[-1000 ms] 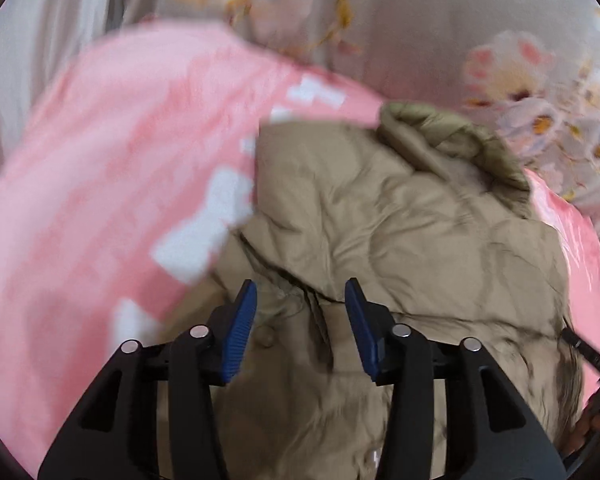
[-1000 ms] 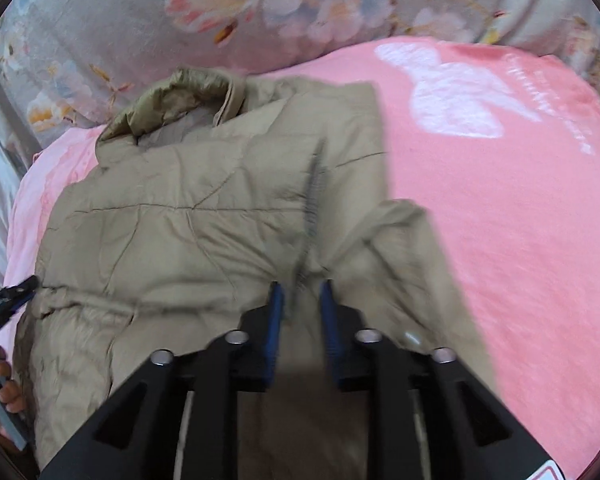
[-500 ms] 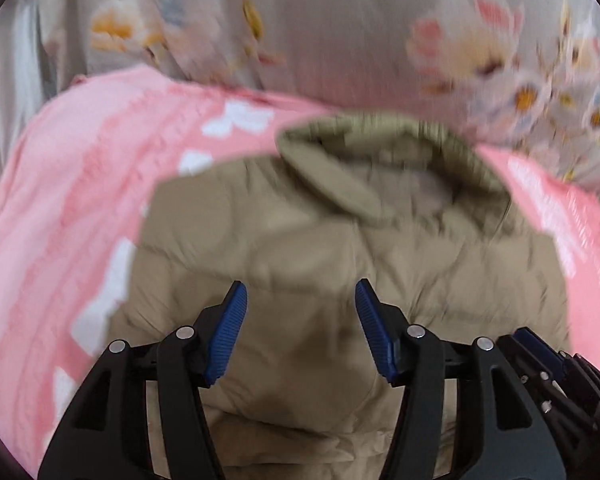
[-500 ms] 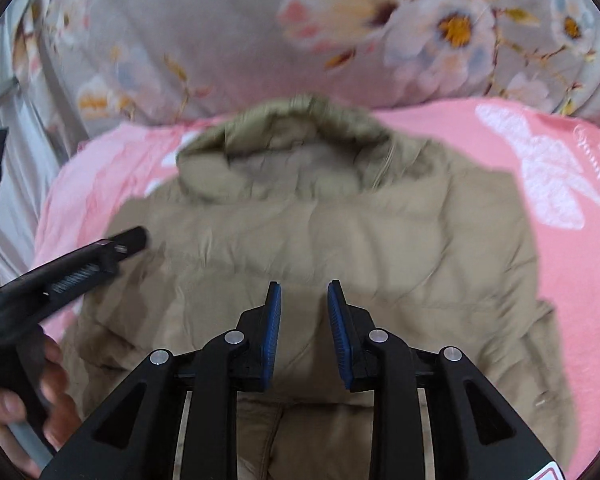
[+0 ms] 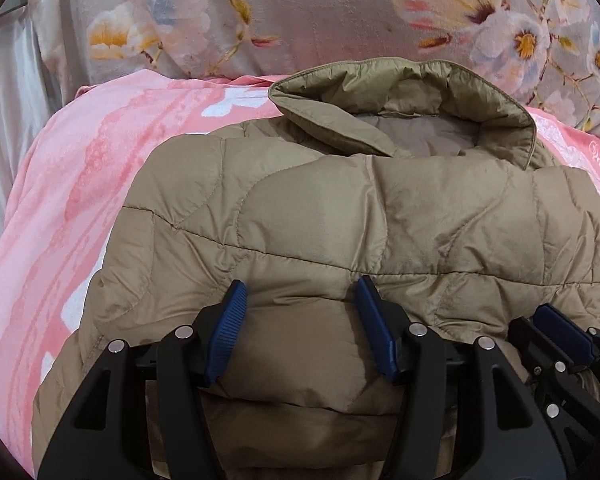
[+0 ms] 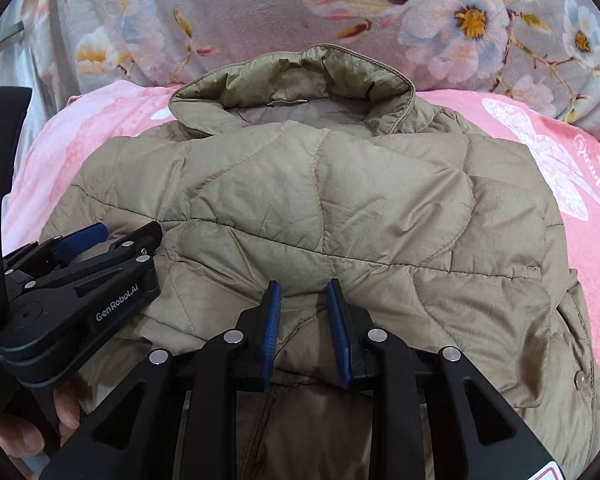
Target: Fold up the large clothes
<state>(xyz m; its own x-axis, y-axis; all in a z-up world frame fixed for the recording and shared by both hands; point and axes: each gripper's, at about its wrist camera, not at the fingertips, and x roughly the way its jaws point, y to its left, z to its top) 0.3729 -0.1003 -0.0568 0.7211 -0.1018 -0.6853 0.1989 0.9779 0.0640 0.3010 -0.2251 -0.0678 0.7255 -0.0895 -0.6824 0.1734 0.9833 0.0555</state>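
Pink blanket with white butterfly print (image 5: 100,184), spread over a bed, with a grey floral fleece (image 5: 320,20) banked behind it. On the blanket lies the olive-tan quilted puffer jacket (image 5: 340,220), collar (image 5: 400,96) toward the fleece. Its lower part appears doubled up over the body, a rounded fold edge lying at the tongs, so one lengthwise fold seems made; any further folding and squaring remains.

Left tongs (image 5: 298,330): jaws have just been spreading and stand apart, the puffed fold edge bulging between them, not visibly pinched. Right tongs (image 6: 304,330): jaws narrowly parted, fabric between; whether they pinch it cannot be told.

Only the right view shows a snap button (image 6: 579,379) on the jacket's right edge and the person's hand (image 6: 40,428) gripping the left tool.
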